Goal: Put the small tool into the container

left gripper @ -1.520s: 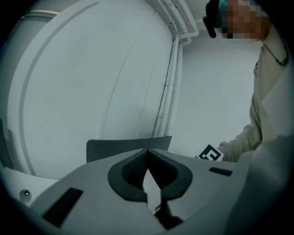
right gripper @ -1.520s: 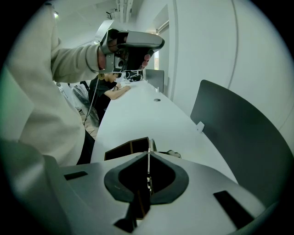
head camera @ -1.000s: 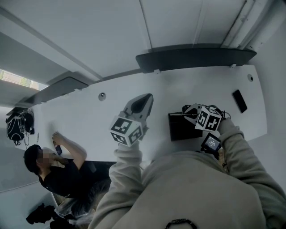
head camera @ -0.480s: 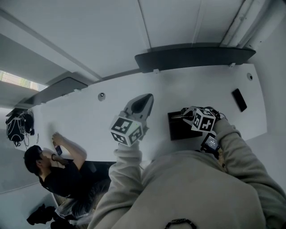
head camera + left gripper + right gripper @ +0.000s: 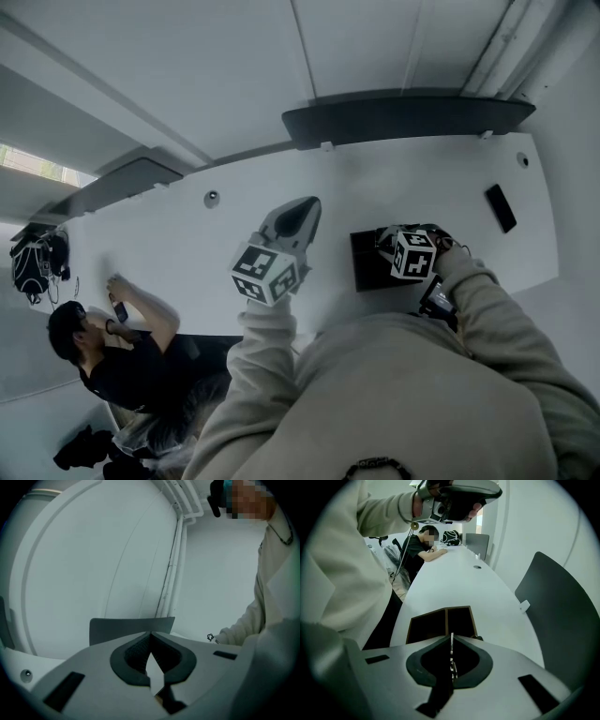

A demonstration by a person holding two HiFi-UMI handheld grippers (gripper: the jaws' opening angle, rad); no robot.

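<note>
Right gripper (image 5: pixel 451 637) fingers pinch the thin, probably light, slippery tool (image 5: pixel 452 660) mid-length, box (image 5: pixel 426 623) at 12 o'clock; left gripper (image 5: pixel 151 637) fingers together, empty.

Thin small tool (image 5: pixel 451 654) over dark divided container (image 5: pixel 461 620)

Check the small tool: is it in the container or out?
Out: the right gripper is shut on the small tool, a thin metal strip between its pads, over the dark two-compartment container.

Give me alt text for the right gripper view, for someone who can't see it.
The right gripper, jaws shut on a thin small tool, points down at a dark two-compartment container on a long white table. A grey chair stands right.
</note>
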